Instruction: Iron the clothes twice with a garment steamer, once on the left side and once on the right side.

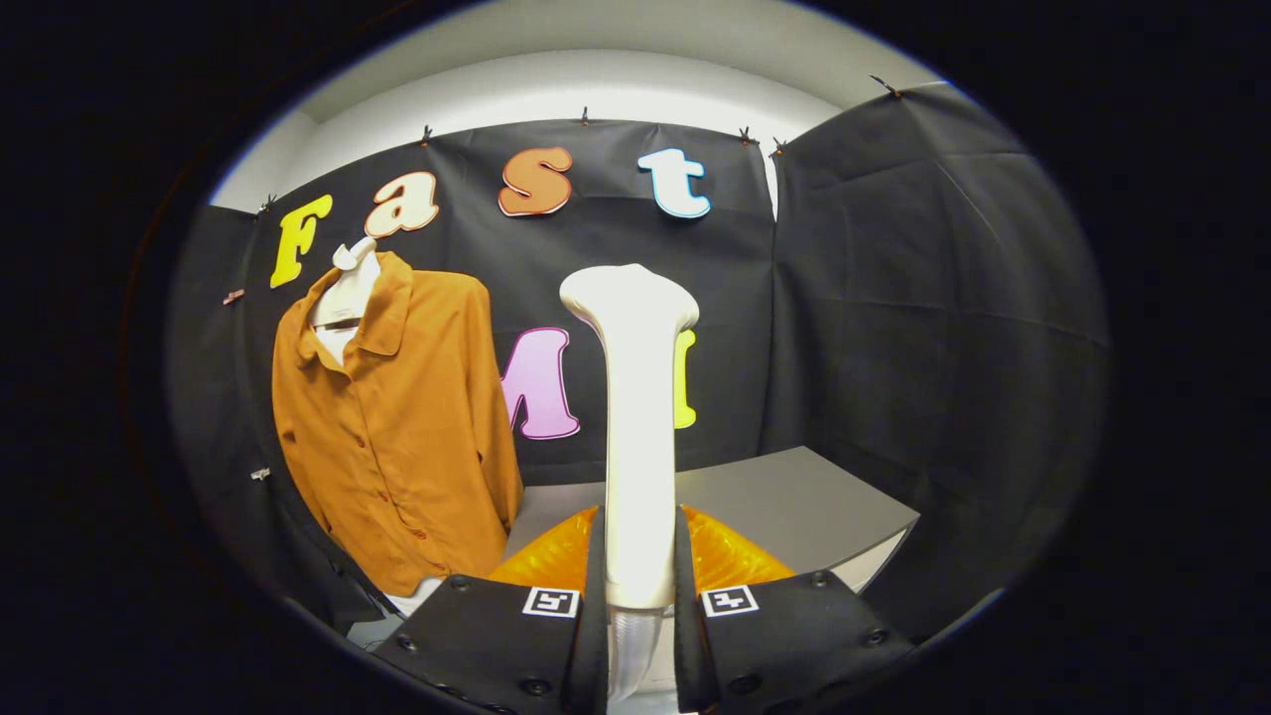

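Observation:
My gripper point(640, 596) is shut on the white garment steamer point(635, 397), both fingers pressing its handle. The steamer stands upright between the fingers, its wide head at the top, raised in front of the booth wall. An orange button-up shirt point(397, 437) hangs on a white hanger point(348, 288) to the left of the steamer, beyond the fingers. The steamer head is apart from the shirt, off to its right side. The steamer's lower end is hidden between the fingers.
A grey table point(794, 506) stands behind and to the right of the steamer, with an orange object point(725, 556) lying on it just beyond the fingers. Black cloth walls close the booth at the back and right.

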